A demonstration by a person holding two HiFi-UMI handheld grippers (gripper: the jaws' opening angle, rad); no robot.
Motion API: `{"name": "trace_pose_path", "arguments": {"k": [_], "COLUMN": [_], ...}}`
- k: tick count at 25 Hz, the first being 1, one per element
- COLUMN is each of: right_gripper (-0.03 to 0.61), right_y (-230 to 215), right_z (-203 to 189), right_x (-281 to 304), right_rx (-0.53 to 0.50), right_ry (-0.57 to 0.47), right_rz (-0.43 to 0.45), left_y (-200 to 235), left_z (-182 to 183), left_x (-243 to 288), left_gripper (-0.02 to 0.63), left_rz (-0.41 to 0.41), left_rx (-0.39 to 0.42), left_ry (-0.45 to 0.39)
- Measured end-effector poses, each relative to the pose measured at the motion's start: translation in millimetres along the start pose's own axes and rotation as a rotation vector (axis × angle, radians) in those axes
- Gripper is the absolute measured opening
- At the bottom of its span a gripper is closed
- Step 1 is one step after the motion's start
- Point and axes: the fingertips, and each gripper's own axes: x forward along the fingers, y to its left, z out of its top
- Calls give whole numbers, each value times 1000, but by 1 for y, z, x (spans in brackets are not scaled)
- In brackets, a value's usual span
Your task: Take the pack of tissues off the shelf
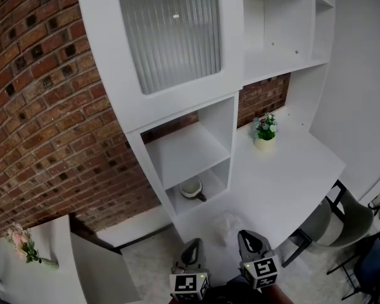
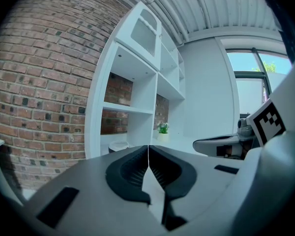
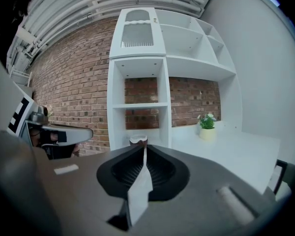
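Observation:
A pale, crinkly pack (image 1: 228,223) that looks like the tissue pack lies on the white desk (image 1: 285,176), faint against it. It sits just ahead of my right gripper (image 1: 249,237). My left gripper (image 1: 191,246) is beside it at the bottom of the head view. In the left gripper view the left gripper (image 2: 148,147) has its jaws pressed together with nothing between them. The right gripper (image 3: 144,147) is likewise shut and empty in its own view. Both point toward the white shelf unit (image 1: 177,100).
A round white and brown pot (image 1: 191,187) sits in the lowest cubby. The cubby above it (image 1: 187,147) holds nothing. A small flower pot (image 1: 265,132) stands on the desk by the brick wall. A grey chair (image 1: 342,217) is at the desk's right edge.

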Motion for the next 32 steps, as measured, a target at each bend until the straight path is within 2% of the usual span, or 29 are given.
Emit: {"name": "trace_pose_path", "arguments": {"k": [4, 26, 32], "right_gripper": [3, 3, 3], "right_y": [-1, -2, -2], "right_z": [0, -15, -16], "right_x": [2, 12, 16], "right_rx": [1, 35, 42], "right_ry": [2, 64, 71], "right_rz": [-4, 13, 9], "left_y": [1, 10, 12], "left_z": [0, -4, 3], "left_x": [2, 10, 10], "left_gripper": [12, 12, 12], "left_rz": [1, -2, -16], "left_rx": [-1, 1, 24], "left_ry": [0, 1, 6]}}
